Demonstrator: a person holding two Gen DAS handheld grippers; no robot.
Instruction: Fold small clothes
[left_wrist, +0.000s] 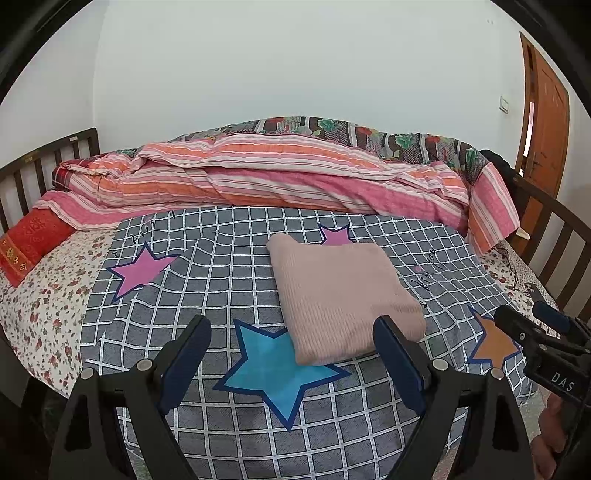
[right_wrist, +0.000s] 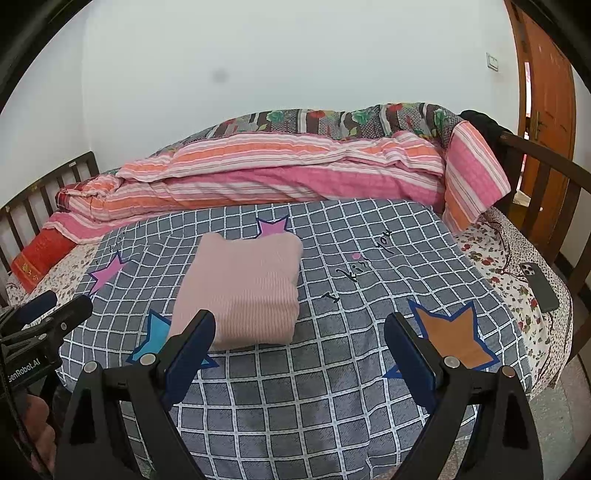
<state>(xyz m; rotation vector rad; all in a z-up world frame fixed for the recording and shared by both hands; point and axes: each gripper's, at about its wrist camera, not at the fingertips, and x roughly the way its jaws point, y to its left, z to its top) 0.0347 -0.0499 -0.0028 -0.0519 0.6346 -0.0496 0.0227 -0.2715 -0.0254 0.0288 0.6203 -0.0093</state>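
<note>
Left gripper (left_wrist: 291, 354), nearest the lens: jaws spread wide, holding nothing, poised above the near edge of the grey checked blanket (left_wrist: 229, 295). Right gripper (right_wrist: 299, 350): likewise spread wide and empty, above the same edge. Pink knit garment (left_wrist: 340, 295): ribbed, pale pink, folded into a compact rectangular bundle with rounded corners, lying flat near the middle of the blanket, beyond both grippers and touched by neither; its near corner overlaps the blue star (left_wrist: 277, 369), its far edge covers part of a pink star (left_wrist: 334, 236). Orange star (right_wrist: 454, 336): to the right of the garment. Striped pink-and-orange quilt (left_wrist: 258, 177): bunched along the far side of the blanket, with a floral cover behind it. Right wrist view only: dark phone (right_wrist: 541, 286) on the floral sheet, well right of the garment. Wooden door (right_wrist: 546, 92): far right.
</note>
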